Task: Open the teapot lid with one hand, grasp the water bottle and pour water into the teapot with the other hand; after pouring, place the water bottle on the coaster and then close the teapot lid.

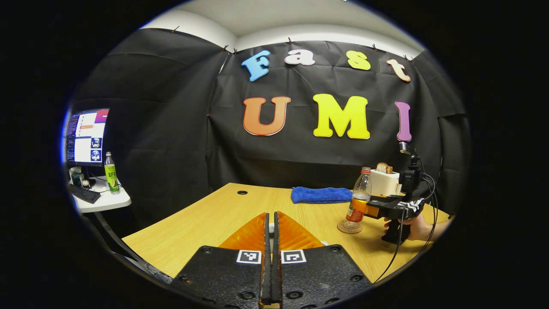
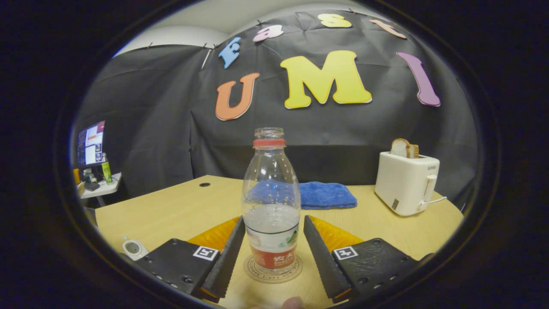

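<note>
I could not find the teapot from either camera, and the bottom of my left gripper [image 1: 270, 240] was cut off at the lower edge of the left gripper view. Its two fingers lay pressed together with nothing between them.

In the right gripper view, my right gripper [image 2: 271, 240] stood spread wide, one finger on each side of the water bottle [image 2: 270, 201], with a gap on both sides. The single bottle stood upright and uncapped at lower centre, on one round coaster [image 2: 272, 269] on the wooden table [image 2: 180, 210]; its label partly hid the coaster's print.

Behind it lay one blue cloth [image 2: 326, 195], partly blurred through the plastic. At right stood one white toaster [image 2: 406, 183] holding one slice of bread [image 2: 404, 148]. One small white object [image 2: 134, 249] at lower left was too small to make out.

In the left gripper view, a hand [image 1: 418, 227] at lower right was half hidden behind the right gripper.
</note>
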Tool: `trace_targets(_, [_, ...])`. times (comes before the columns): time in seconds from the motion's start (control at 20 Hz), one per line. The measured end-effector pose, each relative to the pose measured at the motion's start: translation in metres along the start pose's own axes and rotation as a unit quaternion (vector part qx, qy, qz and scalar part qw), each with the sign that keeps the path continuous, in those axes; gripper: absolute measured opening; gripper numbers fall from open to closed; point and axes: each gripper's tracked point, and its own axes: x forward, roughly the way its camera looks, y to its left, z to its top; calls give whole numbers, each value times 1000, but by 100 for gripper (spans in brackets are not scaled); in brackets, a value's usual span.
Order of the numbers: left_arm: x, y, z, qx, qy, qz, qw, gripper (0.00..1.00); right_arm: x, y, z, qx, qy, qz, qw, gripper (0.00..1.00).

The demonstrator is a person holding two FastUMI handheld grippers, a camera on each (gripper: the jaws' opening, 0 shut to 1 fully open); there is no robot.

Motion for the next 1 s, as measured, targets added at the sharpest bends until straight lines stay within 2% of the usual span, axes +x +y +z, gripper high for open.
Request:
trace_targets(0.1, [0,-1,1,-1,-1,0,1000,3,-7,-1,-1,10,3,2,1000,83])
trace_targets(0.25, [1,-8,0,-10,-1,-7,1000,2,-38,1,5,18,-13,14,1000,96])
trace_targets(0.4, [7,-27,8,-28,-22,-15,999,3,-83,-9,6,9,-30,14,999,96])
trace_targets(0.5, [15,-42,5,-36,-22,-27,999,2,-114,-21,7,0,-46,5,999,92])
trace_targets(0.6, [28,-64,-6,-39,-14,-56,998,2,-139,-39,7,0,-61,-16,998,96])
trace_targets(0.65, [34,-73,-16,-39,-2,-69,997,2,-149,-46,5,3,-65,-24,998,92])
trace_targets(0.75, [46,-76,-39,-39,27,-69,997,3,-166,-59,2,9,-66,-37,997,96])
trace_targets(0.9, [55,-88,-61,-38,50,-71,996,3,-185,-80,0,15,-78,-66,995,95])
trace_targets(0.95, [57,-91,-65,-37,53,-73,995,3,-189,-86,-3,12,-82,-76,994,92])
trace_targets(1.0, [59,-92,-67,-37,55,-73,995,3,-193,-89,-4,9,-83,-81,993,96])
